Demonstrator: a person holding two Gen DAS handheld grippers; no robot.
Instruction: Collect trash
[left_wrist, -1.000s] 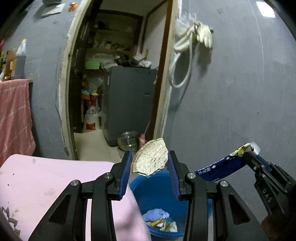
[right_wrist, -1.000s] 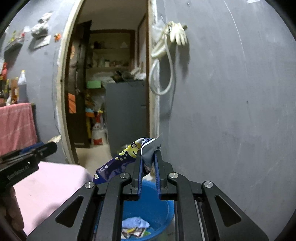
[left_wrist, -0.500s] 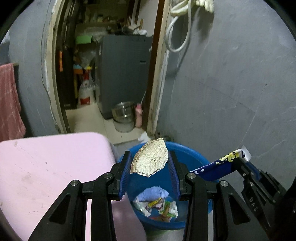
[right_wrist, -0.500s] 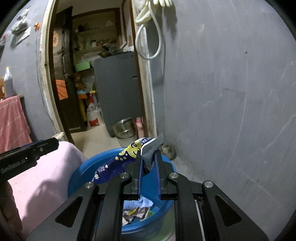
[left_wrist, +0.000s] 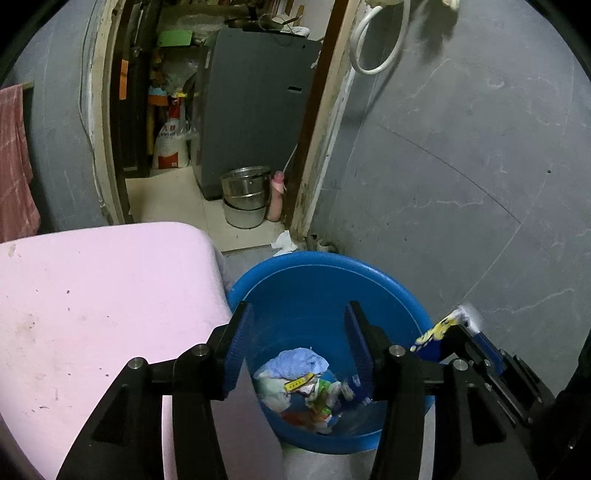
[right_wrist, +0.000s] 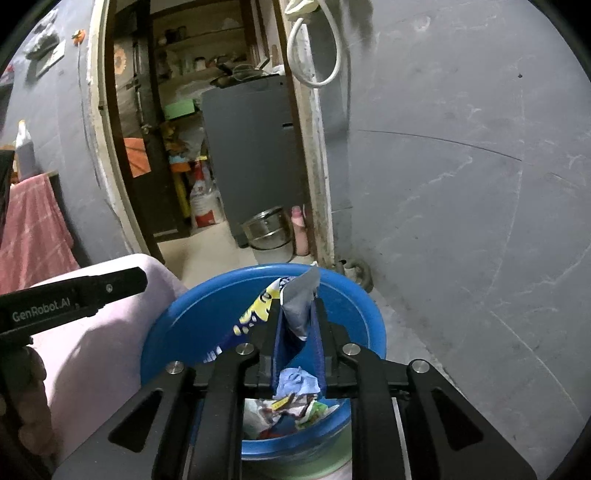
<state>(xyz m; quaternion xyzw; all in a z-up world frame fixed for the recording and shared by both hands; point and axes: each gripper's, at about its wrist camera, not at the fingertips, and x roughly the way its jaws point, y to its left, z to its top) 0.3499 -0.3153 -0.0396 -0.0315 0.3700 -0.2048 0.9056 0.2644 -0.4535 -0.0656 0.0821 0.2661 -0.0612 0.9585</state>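
Observation:
A blue plastic basin sits on the floor beside a pink table top, with crumpled wrappers and paper at its bottom. My left gripper hangs over the basin, its jaws opening and nothing between them. My right gripper is also above the basin, jaws opening. A blue and yellow snack wrapper still stands loosely between its pads. From the left wrist view, the right gripper and its wrapper sit over the basin's right rim.
A grey wall rises close behind the basin. An open doorway shows two steel pots, a pink bottle and a grey appliance. A white paper scrap lies on the floor. A red towel hangs at left.
The tan flaky piece has left my left gripper, whose jaws widened. Both grippers sank and tipped down over the basin. The right jaws parted slightly around the wrapper.

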